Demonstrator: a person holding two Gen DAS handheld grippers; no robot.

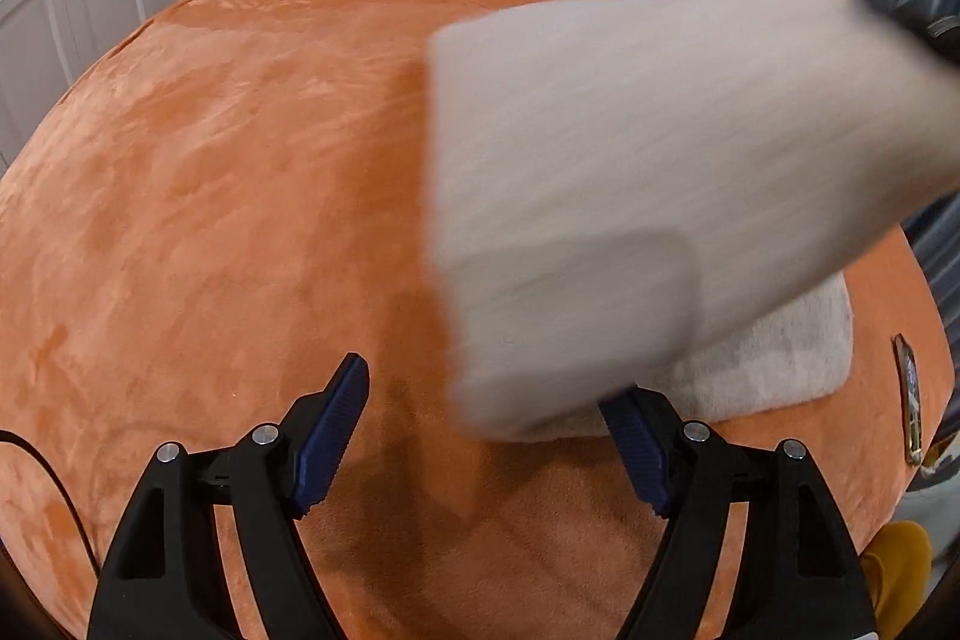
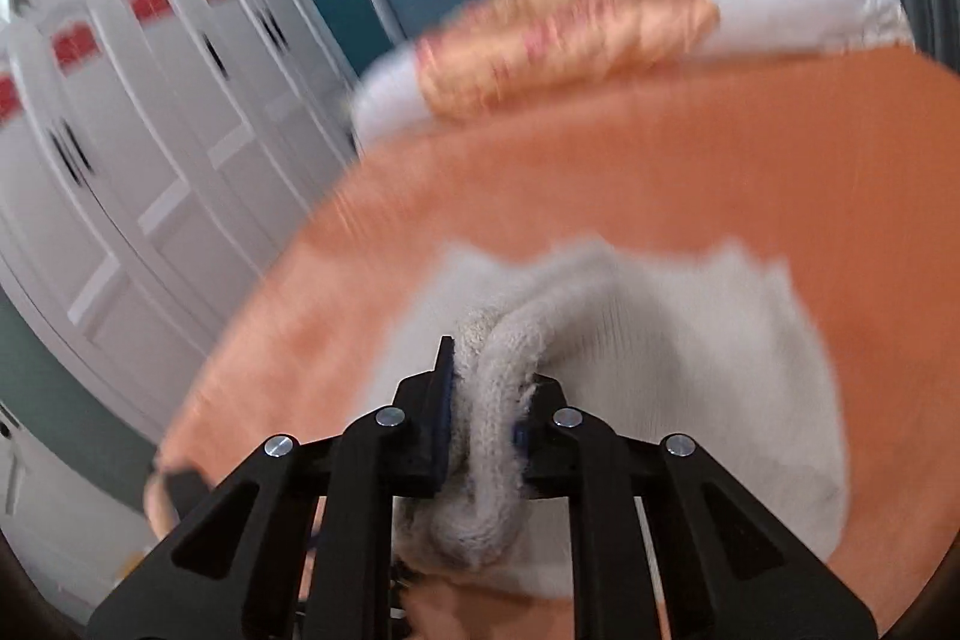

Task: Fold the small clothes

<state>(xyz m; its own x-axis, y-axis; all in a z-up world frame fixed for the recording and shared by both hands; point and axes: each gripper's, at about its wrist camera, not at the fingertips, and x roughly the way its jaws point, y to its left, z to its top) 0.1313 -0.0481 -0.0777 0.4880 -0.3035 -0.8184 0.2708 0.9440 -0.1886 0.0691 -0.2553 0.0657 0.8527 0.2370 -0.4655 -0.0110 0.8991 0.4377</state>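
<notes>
Covering bed: orange blanket (image 1: 228,196); white wardrobe doors (image 2: 138,148) beside

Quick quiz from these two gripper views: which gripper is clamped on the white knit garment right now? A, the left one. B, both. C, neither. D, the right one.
D: the right gripper is shut on a bunched fold of the white knit garment, while the left gripper stands open and empty above the orange blanket.

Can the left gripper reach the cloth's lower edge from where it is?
Probably yes. The left gripper is open over the orange bedspread, and the cloth hangs just ahead, overlapping its right finger. Nothing lies between; the right gripper holds the other end.
</notes>
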